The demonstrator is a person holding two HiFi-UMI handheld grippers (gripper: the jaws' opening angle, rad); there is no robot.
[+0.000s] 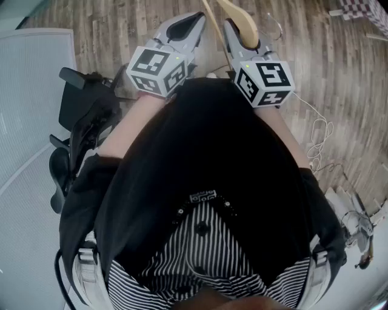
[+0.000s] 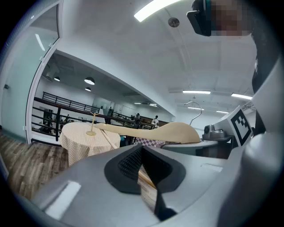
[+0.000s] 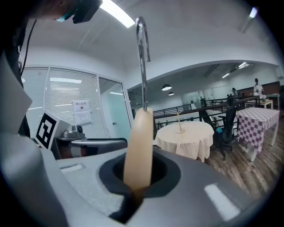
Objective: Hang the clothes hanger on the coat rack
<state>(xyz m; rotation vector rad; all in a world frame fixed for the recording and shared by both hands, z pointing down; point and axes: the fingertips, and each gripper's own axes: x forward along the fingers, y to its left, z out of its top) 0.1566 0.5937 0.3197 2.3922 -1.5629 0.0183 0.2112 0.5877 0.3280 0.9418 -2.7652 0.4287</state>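
My right gripper (image 1: 237, 31) is shut on the thick shoulder of a pale wooden clothes hanger (image 1: 244, 17). In the right gripper view the hanger (image 3: 138, 146) stands upright out of the jaws, its metal hook (image 3: 142, 53) pointing up. In the left gripper view the hanger (image 2: 168, 132) stretches sideways beside my left gripper (image 2: 148, 177), which is shut; the hanger's thin bar (image 2: 111, 139) shows just beyond its tips. A small wooden coat rack (image 3: 179, 123) stands far off on a round table (image 3: 186, 139), and it shows in the left gripper view too, as coat rack (image 2: 92, 124).
Both grippers are held close to my chest over a wood floor (image 1: 339, 72). A black office chair (image 1: 82, 121) is at my left and white cables (image 1: 318, 139) lie at my right. A purple checked table (image 3: 259, 122) and another chair (image 3: 228, 122) stand near the round table.
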